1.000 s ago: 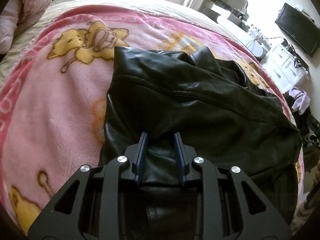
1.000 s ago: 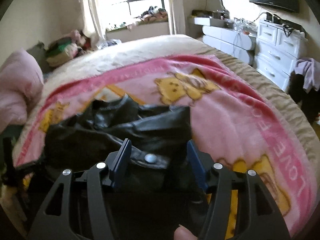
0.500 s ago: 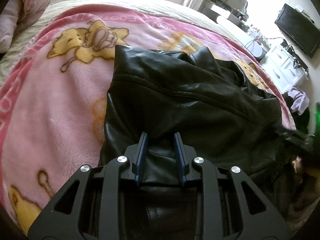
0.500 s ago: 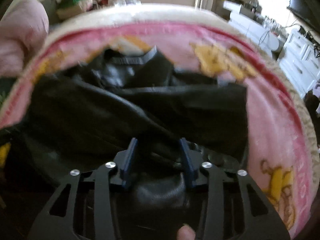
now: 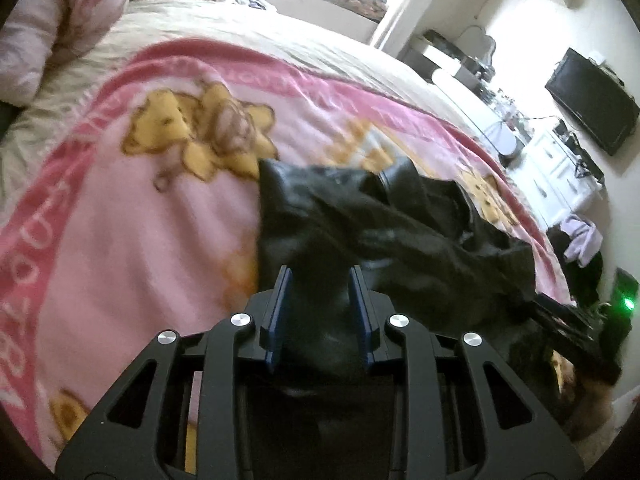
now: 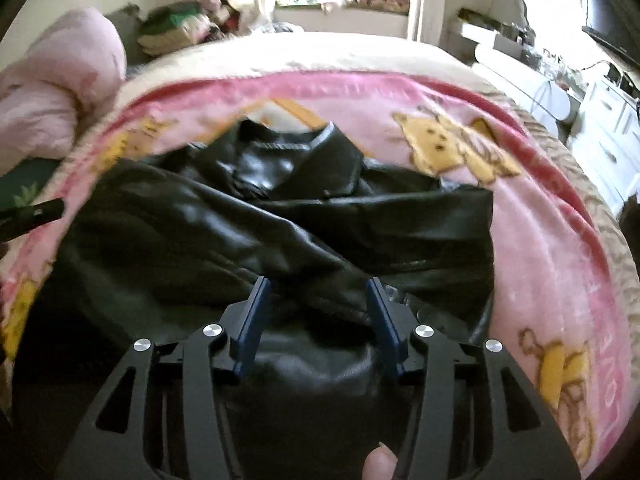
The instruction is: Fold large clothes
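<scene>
A black leather jacket (image 5: pixel 360 224) lies on a pink cartoon blanket (image 5: pixel 120 220) spread over the bed. Its collar (image 6: pixel 304 148) is at the far side. My left gripper (image 5: pixel 320 276) is shut on the jacket's near hem and holds a bunch of leather between its blue pads. My right gripper (image 6: pixel 316 284) is shut on another part of the near hem (image 6: pixel 316 360); its jaws stand wider, with a thick fold of leather filling the gap. The jacket also fills the middle of the right wrist view (image 6: pixel 280 232), with a sleeve crossing it.
A pink pillow (image 6: pixel 52 92) lies at the left head of the bed. White drawers (image 5: pixel 560 176) and a wall television (image 5: pixel 592 100) stand to the right. Clothes are piled by the window (image 6: pixel 180 28). The other gripper's dark body shows at the right (image 5: pixel 576 332).
Both grippers have lifted and carried the near hem toward the collar. The right gripper went from open to shut on the jacket. The jacket looks bunched and shorter now.
</scene>
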